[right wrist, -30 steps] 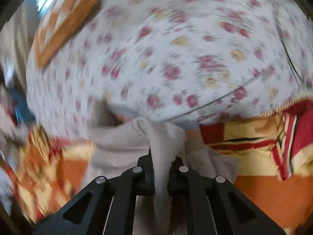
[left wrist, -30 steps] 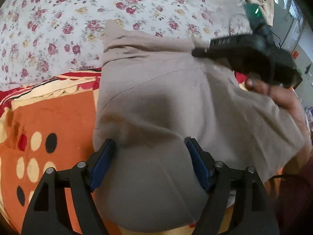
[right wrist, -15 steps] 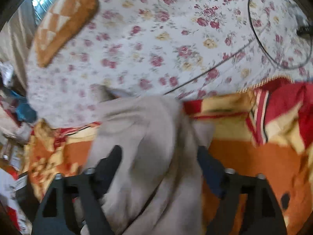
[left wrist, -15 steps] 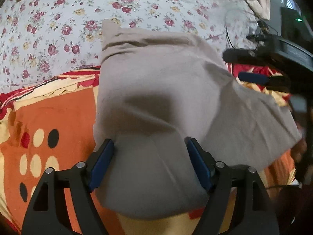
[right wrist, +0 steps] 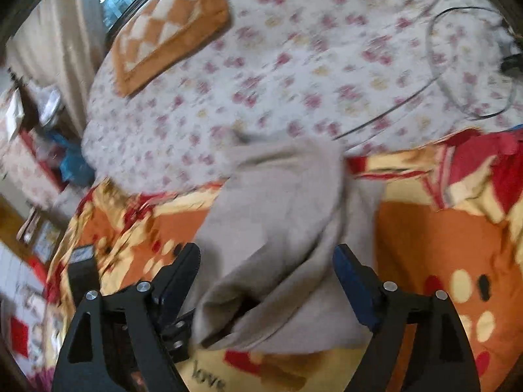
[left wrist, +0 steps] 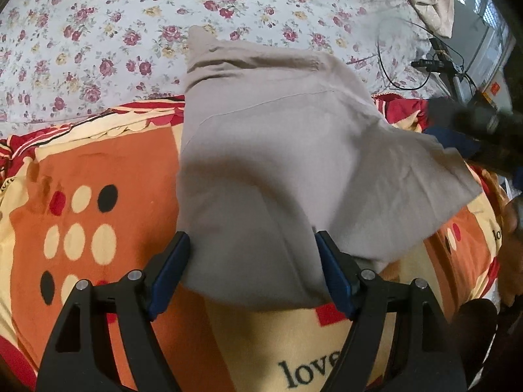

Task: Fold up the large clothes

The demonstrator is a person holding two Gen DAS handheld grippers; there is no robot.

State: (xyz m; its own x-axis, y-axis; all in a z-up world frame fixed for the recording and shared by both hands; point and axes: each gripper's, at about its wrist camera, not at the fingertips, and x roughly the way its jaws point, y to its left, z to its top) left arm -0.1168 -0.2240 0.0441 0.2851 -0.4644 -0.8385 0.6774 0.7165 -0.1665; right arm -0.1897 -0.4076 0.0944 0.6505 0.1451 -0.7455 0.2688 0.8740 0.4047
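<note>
Between my left gripper, whose jaws stand wide with the grey garment draped loose between them and not pinched, and my right gripper, equally wide with cloth lying slack between its pads, nothing is truly held. The garment looks soft, light and limp (it will sag and slide, I judge), so I would take a hem corner. Beyond my grippers it spreads over the orange blanket toward the floral sheet.
</note>
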